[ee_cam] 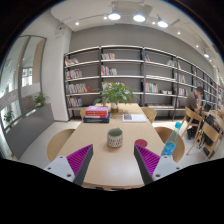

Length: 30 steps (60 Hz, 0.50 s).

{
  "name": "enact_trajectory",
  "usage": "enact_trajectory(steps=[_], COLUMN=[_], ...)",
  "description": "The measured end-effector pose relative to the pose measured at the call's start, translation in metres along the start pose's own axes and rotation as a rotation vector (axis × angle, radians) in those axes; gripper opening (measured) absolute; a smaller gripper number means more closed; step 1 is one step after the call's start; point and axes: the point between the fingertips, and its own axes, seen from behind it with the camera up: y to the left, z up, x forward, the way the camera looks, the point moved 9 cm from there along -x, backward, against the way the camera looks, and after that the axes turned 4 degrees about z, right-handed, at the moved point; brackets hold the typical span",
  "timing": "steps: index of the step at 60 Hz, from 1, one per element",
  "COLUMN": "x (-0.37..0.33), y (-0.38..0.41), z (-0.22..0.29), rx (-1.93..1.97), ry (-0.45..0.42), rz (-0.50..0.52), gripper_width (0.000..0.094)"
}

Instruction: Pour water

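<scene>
A patterned cup (115,137) stands upright on the light wooden table (110,165), beyond my fingers and roughly centred between them. A clear water bottle with a blue cap (169,146) stands at the table's right edge, to the right of my right finger. My gripper (112,163) is open, its purple pads (80,160) spread wide with only bare tabletop between them. It holds nothing.
A stack of books (96,113), a potted plant (116,94) and a white sheet (134,117) sit at the table's far end. A small red object (143,144) lies near the right finger. Chairs (60,140) flank the table; bookshelves (130,75) line the back wall.
</scene>
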Motion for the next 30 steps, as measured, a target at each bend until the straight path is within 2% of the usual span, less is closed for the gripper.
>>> enact_trajectory(steps=[10,14,19,26,27,30], x=[-0.005,0.0,-0.005,0.012,0.007,0.037], y=[-0.056,-0.111,-0.157,-0.217,-0.219,-0.237], z=[-0.02,-0.045,-0.054,-0.065,-0.053,-0.067], rx=[0.026,0.029,0.036,0.037,0.036,0.029], ry=[0.021,0.03,0.024,0.011,0.016,0.002], rz=[-0.096,-0.133,-0.181,-0.228,-0.234,-0.238], gripper_width=[0.0837,0.0833,0.0816,0.0813,0.0813,0.0811])
